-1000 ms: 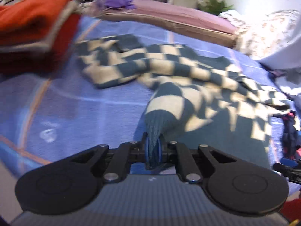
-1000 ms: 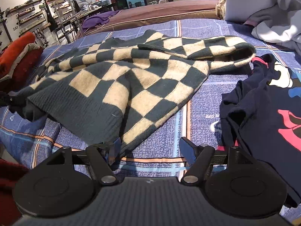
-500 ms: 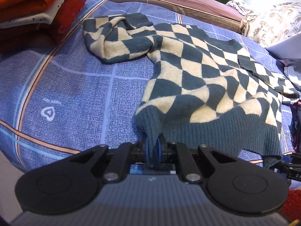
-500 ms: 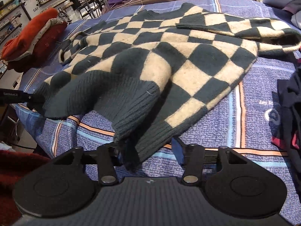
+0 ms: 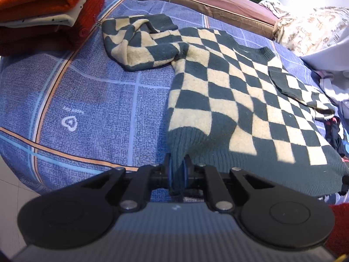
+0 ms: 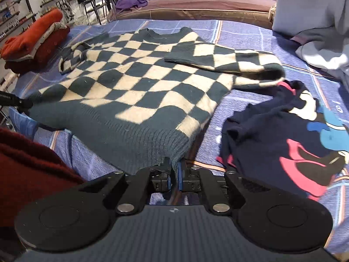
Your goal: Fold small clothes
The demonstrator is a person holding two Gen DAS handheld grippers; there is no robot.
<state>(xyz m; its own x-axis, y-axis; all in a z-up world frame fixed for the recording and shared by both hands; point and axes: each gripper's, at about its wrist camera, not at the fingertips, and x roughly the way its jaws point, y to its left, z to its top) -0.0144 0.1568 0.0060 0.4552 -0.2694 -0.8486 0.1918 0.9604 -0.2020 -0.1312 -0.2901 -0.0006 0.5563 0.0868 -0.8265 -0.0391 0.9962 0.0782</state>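
Observation:
A dark green and cream checkered sweater (image 5: pixel 229 91) lies spread on the blue bedspread (image 5: pixel 98 100), neck away from me; it also shows in the right wrist view (image 6: pixel 139 80). My left gripper (image 5: pixel 177 170) is shut on the ribbed hem at the sweater's left bottom corner. My right gripper (image 6: pixel 174 172) is shut on the hem at its right bottom corner. The hem hangs stretched between them near the bed's front edge. One sleeve (image 5: pixel 139 45) is bunched at the far left, the other sleeve (image 6: pixel 224 60) lies folded across the right side.
A stack of folded red and orange clothes (image 5: pixel 43 11) sits at the bed's left, also in the right wrist view (image 6: pixel 35 41). A navy printed garment (image 6: pixel 290 135) lies crumpled at the right. Grey-white clothes (image 6: pixel 316 32) pile at the far right. A brown mattress (image 6: pixel 196 6) lies behind.
My right gripper closed on the sweater's right hem corner. Both grippers pulled the hem toward the front edge, and the sweater body flattened out.

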